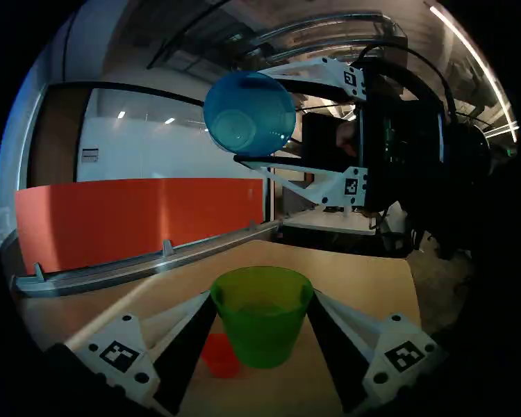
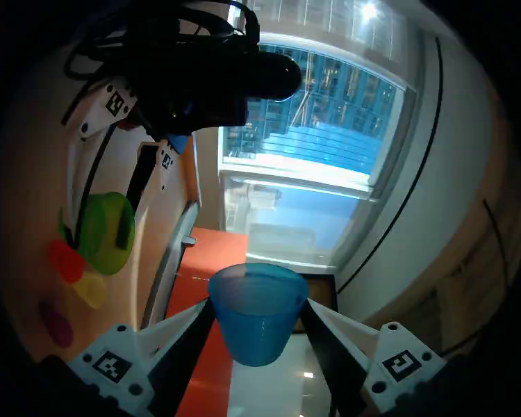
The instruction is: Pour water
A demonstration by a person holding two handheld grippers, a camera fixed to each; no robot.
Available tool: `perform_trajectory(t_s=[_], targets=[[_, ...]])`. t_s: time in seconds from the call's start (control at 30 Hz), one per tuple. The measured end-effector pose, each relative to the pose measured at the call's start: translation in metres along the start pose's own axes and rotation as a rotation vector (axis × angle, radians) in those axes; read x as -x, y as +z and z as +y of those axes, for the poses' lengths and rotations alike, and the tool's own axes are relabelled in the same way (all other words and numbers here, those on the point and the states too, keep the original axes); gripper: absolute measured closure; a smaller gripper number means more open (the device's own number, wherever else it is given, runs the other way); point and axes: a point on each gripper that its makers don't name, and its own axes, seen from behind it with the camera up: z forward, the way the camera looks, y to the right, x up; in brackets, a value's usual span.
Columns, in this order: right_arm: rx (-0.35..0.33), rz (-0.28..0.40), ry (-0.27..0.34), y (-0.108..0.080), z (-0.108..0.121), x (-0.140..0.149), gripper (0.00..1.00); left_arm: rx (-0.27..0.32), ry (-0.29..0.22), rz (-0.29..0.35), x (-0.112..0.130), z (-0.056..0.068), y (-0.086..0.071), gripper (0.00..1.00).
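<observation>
1. The left gripper (image 1: 262,307) pinches the green cup (image 1: 262,337) upright, with the table (image 1: 365,278) beneath.
2. The right gripper (image 2: 258,314) pinches the blue cup (image 2: 255,344), tipped sideways high above the green cup.
3. A red cup (image 1: 221,356) stands just left of the green cup.

Saw the red cup (image 1: 221,356) in the left gripper view only in part, its right side tucked behind the green cup (image 1: 262,316). Could not tell whether the green cup held water, nor the blue cup (image 1: 249,113), though its mouth faced the camera. Could make out little of the rear of the right gripper (image 1: 250,117), sunk in deep shadow. In the right gripper view, found the green cup (image 2: 104,243) partly covered by a dark finger pad (image 2: 125,233), the purple cup (image 2: 55,323) dim and blurred near the edge, and the body of the left gripper (image 2: 97,226) a black mass overhead. Cut off at the lower edge in both views: the rear of each camera's own fingers (image 1: 132,354).
</observation>
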Motion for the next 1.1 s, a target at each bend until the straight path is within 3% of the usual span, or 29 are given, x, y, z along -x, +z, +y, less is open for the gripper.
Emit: perform_trajectory(t_s=[0.3,0.5,0.8,1.1], targets=[[-0.006,0.013,0.015,0.0,0.0,-0.008,0.11,-0.005,0.001,0.005,-0.003,-0.001,-0.001,0.13],[-0.01,0.019,0.093,-0.002,-0.002,-0.006,0.11,-0.003,0.006,0.005,-0.003,0.002,-0.002,0.13],[-0.012,0.045,0.355,-0.008,0.003,-0.003,0.11,-0.003,0.018,0.009,-0.006,0.005,-0.003,0.13],[-0.045,0.092,0.687,-0.02,0.0,-0.02,0.11,-0.009,0.035,0.004,-0.005,0.006,-0.004,0.13]])
